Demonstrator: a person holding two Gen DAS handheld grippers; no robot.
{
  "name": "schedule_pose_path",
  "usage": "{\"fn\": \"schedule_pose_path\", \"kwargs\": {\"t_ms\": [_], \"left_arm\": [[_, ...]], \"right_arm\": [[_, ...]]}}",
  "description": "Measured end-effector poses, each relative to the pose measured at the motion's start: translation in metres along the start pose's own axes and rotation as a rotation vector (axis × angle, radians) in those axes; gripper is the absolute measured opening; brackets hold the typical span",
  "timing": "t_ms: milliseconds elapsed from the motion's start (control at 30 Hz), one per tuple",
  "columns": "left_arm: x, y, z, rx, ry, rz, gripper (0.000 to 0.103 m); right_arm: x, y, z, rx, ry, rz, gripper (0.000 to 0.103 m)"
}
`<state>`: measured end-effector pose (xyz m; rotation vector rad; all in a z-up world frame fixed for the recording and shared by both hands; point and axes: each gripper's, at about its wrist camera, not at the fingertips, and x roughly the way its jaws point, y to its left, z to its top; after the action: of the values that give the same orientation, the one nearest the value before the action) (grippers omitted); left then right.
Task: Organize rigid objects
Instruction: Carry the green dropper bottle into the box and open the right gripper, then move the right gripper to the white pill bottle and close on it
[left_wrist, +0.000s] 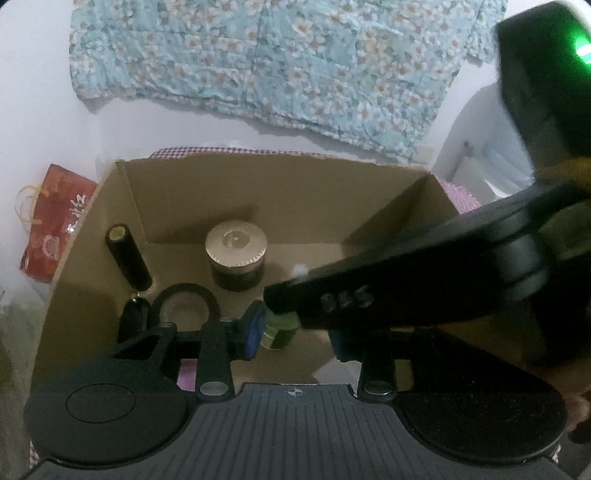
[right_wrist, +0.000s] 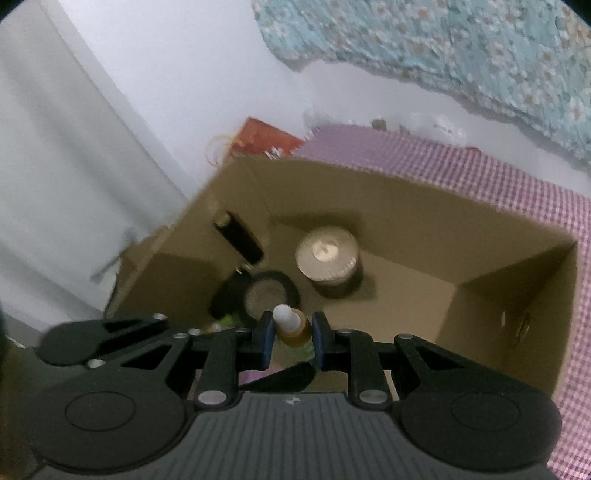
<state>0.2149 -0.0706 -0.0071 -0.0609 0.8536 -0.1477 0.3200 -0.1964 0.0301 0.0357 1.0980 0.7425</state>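
An open cardboard box (left_wrist: 303, 184) (right_wrist: 424, 206) holds a gold-lidded dark jar (left_wrist: 236, 254) (right_wrist: 328, 258), a black cylinder (left_wrist: 127, 256) (right_wrist: 240, 240) leaning in the left corner and a black ring (left_wrist: 184, 308) (right_wrist: 269, 291). My right gripper (right_wrist: 293, 332) is shut on a small amber dropper bottle (right_wrist: 291, 325) with a white top, held over the box's near edge. My left gripper (left_wrist: 295, 328) hangs over the box with a small green jar (left_wrist: 279, 330) between its pads; the right gripper's body (left_wrist: 406, 280) crosses above it and hides its right finger.
The box stands on a pink checked cloth (right_wrist: 480, 170). A red gift bag (left_wrist: 55, 221) (right_wrist: 266, 142) sits behind the box on the left. A floral blue fabric (left_wrist: 277, 66) hangs on the white wall behind.
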Motion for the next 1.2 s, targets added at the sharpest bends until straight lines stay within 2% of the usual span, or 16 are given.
{"fn": "schedule_pose_path", "kwargs": {"t_ms": [67,167,200,233,300,433,567,667,800,1000,1200], "left_arm": [[-0.003,0.0,-0.001,0.005,-0.003,0.0,0.043],[-0.014,0.001,-0.004,0.004,-0.015,0.002,0.051],[-0.018,0.002,-0.004,0.003,-0.021,0.002,0.054],[-0.022,0.003,-0.003,0.0,-0.027,-0.002,0.055],[-0.033,0.002,-0.001,0.0,-0.046,-0.014,0.058],[-0.07,0.001,-0.004,-0.002,-0.1,-0.054,0.068],[-0.106,-0.001,-0.013,0.012,-0.138,-0.118,0.07],[-0.131,0.002,-0.026,0.036,-0.165,-0.144,0.072],[-0.142,0.006,-0.049,0.063,-0.139,-0.142,0.073],[-0.148,0.02,-0.078,0.076,-0.099,-0.105,0.073],[-0.149,0.041,-0.095,0.047,-0.077,-0.078,0.073]], "right_arm": [[0.008,-0.002,-0.005,0.015,0.029,-0.013,0.025],[0.003,-0.002,-0.009,0.033,0.013,-0.01,0.026],[-0.001,-0.002,-0.008,0.038,0.004,-0.018,0.029],[-0.007,-0.001,-0.009,0.042,-0.008,-0.023,0.039],[-0.021,0.001,-0.008,0.056,-0.043,-0.026,0.049],[-0.064,0.009,-0.018,0.092,-0.131,-0.023,0.049],[-0.115,0.025,-0.047,0.146,-0.218,-0.027,0.05],[-0.146,0.043,-0.081,0.199,-0.298,-0.022,0.056],[-0.161,0.067,-0.127,0.267,-0.374,-0.009,0.062],[-0.161,0.083,-0.175,0.4,-0.405,0.019,0.062],[-0.151,0.097,-0.186,0.413,-0.352,-0.008,0.062]]}}
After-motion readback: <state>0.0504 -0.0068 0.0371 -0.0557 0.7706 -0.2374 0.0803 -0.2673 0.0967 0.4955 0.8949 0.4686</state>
